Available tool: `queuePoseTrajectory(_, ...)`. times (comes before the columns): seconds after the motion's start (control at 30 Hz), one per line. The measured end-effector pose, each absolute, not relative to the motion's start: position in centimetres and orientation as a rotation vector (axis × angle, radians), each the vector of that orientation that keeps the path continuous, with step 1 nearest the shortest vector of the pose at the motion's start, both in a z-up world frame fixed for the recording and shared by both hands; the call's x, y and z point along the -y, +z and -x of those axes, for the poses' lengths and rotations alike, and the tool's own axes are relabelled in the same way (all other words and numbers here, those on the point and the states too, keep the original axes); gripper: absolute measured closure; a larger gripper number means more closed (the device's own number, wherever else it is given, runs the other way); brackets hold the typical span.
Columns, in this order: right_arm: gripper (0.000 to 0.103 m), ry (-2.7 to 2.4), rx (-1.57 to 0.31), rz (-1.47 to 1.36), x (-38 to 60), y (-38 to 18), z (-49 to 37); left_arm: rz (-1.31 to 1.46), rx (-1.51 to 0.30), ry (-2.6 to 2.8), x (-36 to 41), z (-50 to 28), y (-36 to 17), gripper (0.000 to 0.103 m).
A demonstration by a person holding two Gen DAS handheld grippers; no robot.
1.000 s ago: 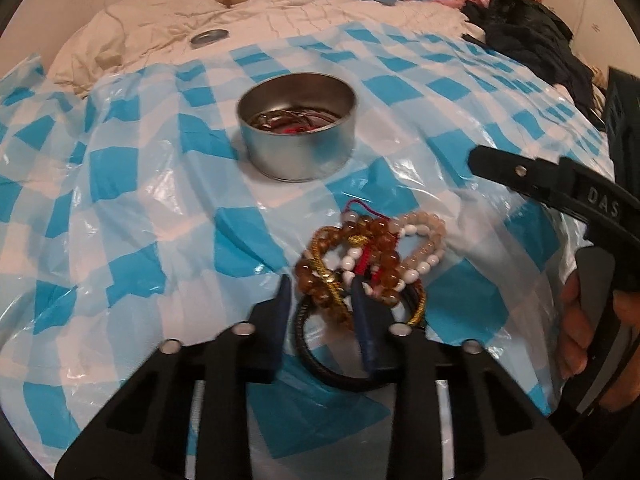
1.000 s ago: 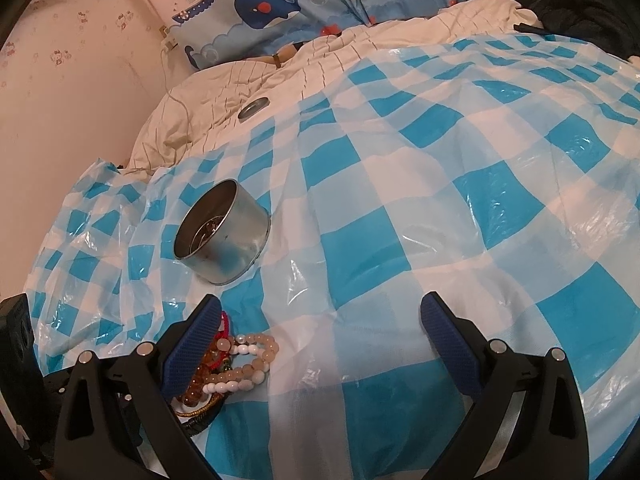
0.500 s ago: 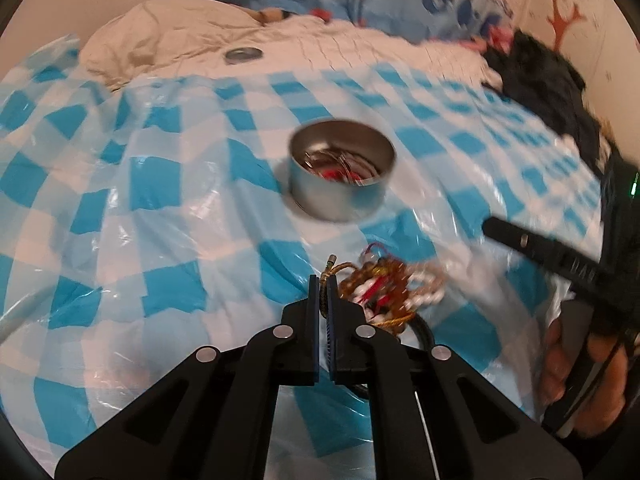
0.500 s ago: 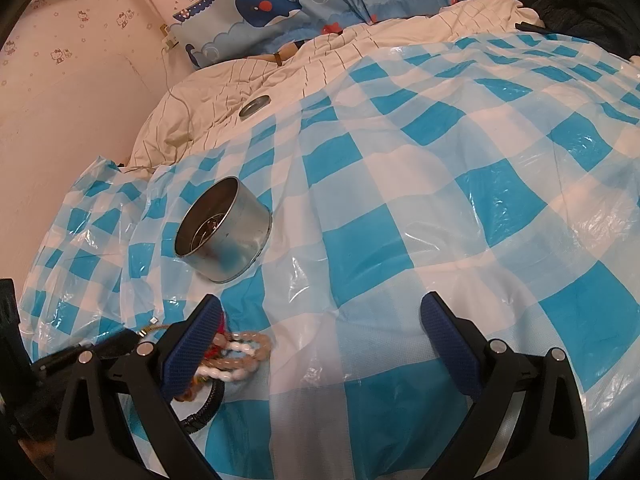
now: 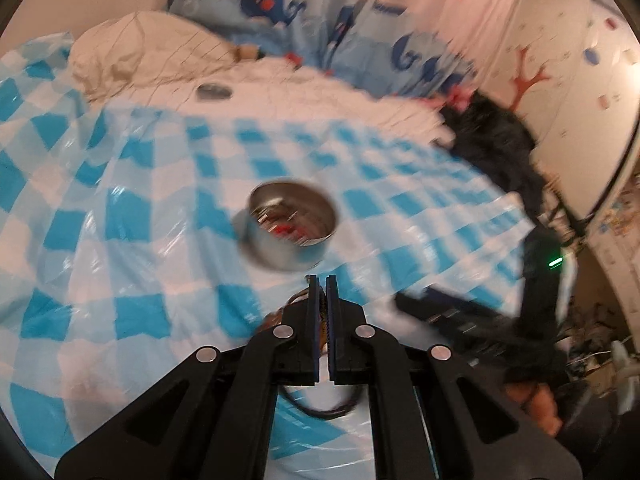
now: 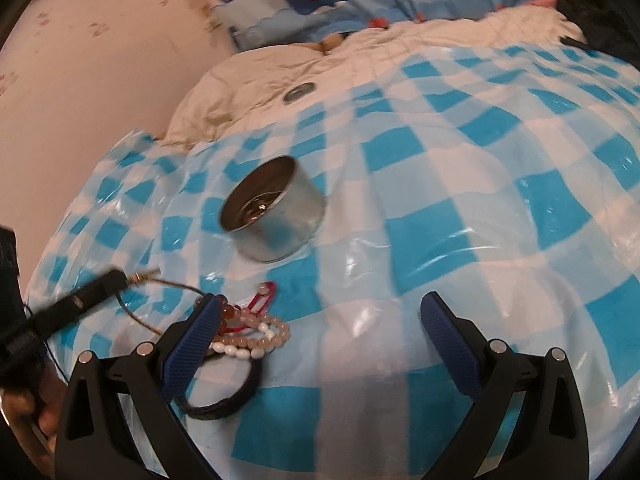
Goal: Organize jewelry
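Golden chain bracelet (image 6: 168,285) pinched between the left gripper (image 5: 322,280) jaws.

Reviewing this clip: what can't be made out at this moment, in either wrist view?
- Contents of the round silver metal tin: left wrist view is motion-blurred; right wrist view shows only a glint.
- Thin golden-brown cord bracelet in the shut left gripper: its far part lies behind the open right gripper.
- Pile of beaded bracelets: partly covered by that gripper's finger.
- Black loop band: mostly behind the left gripper.
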State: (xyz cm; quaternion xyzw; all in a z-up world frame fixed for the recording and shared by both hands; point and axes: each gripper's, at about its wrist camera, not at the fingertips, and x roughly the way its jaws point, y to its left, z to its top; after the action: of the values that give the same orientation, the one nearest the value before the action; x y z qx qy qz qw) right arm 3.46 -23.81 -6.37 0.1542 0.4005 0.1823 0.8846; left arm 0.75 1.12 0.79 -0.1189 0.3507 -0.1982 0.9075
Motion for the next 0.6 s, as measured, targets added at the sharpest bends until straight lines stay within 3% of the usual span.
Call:
queuePoseTrajectory(0.2, 0.007, 0.371, -0.855, -0.347, 24.2, -6.8, -3.8, 0.375, -0.644, -0.483, -2.6, -0.1, 2.0, 0.101)
queuePoseTrajectory(0.3, 0.007, 0.376, -0.854, -0.325, 23.8, -6.8, -3.7, 0.201, -0.744, -0.316, -1.3, -1.1, 0.9, 0.101)
queuePoseTrajectory(0.37, 0.007, 0.381, -0.858, -0.316, 23.6, -6.8, -3.7, 0.232, -0.821, -0.294, -1.4, -2.1, -0.8, 0.101)
queuePoseTrajectory(0.6, 0.007, 0.5, -0.85, -0.339, 22.1, -6.6, -3.9, 0.293, -0.802, -0.323, -1.4, -2.2, -0.4, 0.101)
